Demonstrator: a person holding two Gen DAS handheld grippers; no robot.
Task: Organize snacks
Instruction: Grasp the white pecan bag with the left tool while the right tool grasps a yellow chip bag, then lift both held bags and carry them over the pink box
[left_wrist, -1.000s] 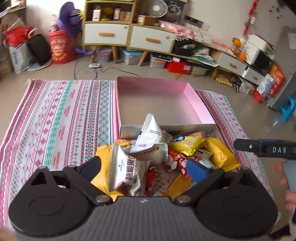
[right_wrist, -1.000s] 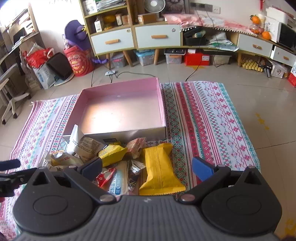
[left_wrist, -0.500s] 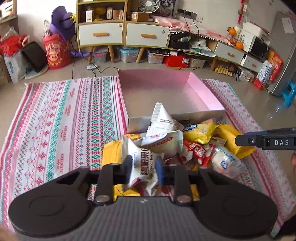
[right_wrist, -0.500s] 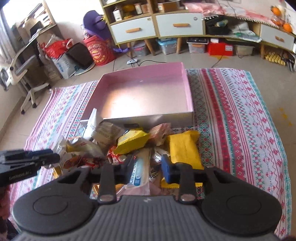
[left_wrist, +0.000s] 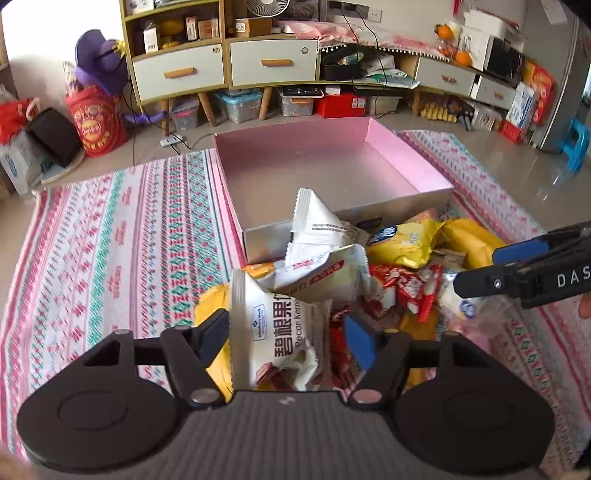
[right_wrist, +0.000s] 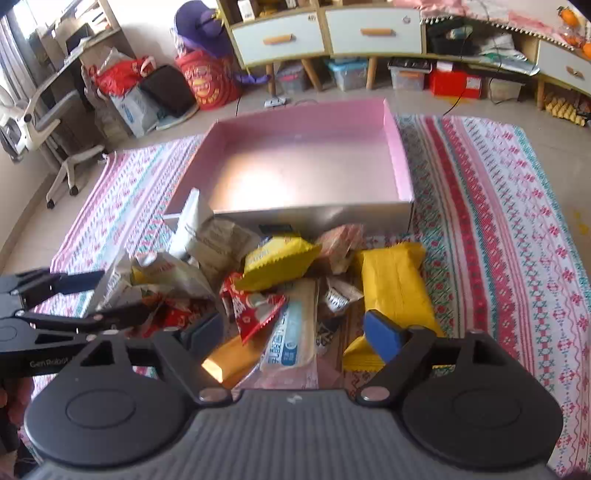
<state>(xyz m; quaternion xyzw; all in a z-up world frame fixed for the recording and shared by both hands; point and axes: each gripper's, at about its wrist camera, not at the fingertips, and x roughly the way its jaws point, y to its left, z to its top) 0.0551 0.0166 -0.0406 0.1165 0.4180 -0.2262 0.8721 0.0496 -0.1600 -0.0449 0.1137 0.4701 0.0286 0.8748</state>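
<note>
pink box (left_wrist: 402, 155): 1 | left gripper (left_wrist: 288, 334), right gripper (right_wrist: 291, 332): 2, jaws opening, grasping nothing

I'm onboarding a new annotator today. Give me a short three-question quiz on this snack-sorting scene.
1. True or false: the pink box already holds snacks.
2. Which packet stands between the left tool's opening jaws?
A. white pecan kernel packet
B. yellow packet
3. Fill in: the snack pile lies on a patterned ____.

Key: 1 false; 2 A; 3 cloth.
</note>
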